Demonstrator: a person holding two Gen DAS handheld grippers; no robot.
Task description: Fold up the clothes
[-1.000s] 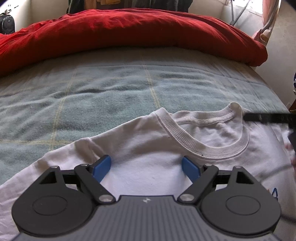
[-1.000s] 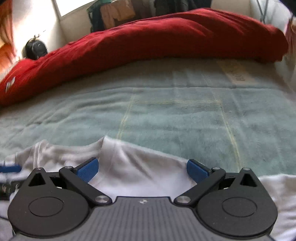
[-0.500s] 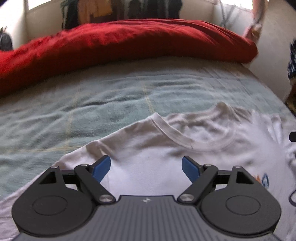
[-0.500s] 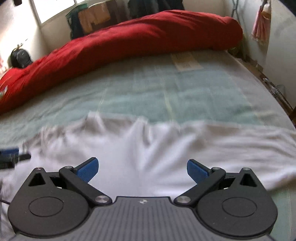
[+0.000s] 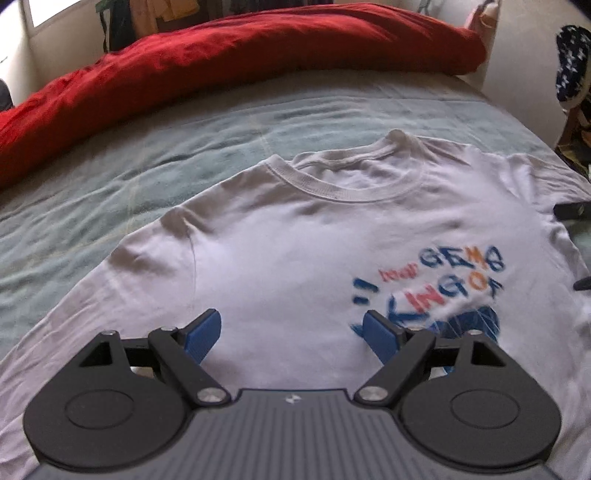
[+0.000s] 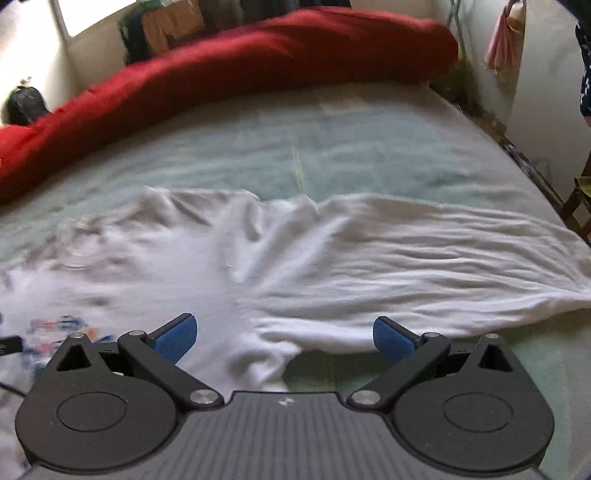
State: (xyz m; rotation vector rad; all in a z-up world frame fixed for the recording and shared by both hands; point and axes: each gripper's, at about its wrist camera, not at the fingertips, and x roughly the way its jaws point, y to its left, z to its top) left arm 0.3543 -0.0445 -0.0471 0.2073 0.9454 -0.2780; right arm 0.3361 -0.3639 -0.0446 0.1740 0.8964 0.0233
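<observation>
Two grippers hovered over one white T-shirt, which lay spread front-up on the pale green bedspread. Taking the shirt as the landmark: the left gripper hung above its chest, blue pads spread wide with nothing between them. Beyond that gripper lay the ribbed collar, opening toward the far side of the bed. Just to the right of the gripper, the shirt carried a print in blue, orange and red letters, partly blurred; "KING OF" could be read, the rest only in part. At the shirt's right edge in the left wrist view, a dark tip of the other tool showed over the fabric.

The right gripper hung above the shirt where the body met the long sleeve, its blue pads also wide apart and holding nothing. From that point the sleeve stretched away to the right across the bedspread, rumpled with lengthwise creases. A fold of white cloth hung down beneath the gripper, bare bedspread showing just beside it. Whether either gripper touched the fabric could not be told.

Beyond the shirt, well apart from it along the far edge of the bed, lay a long red duvet, bunched up; it showed the same way in the right wrist view. Behind the duvet, hanging clothes stood against the wall.
</observation>
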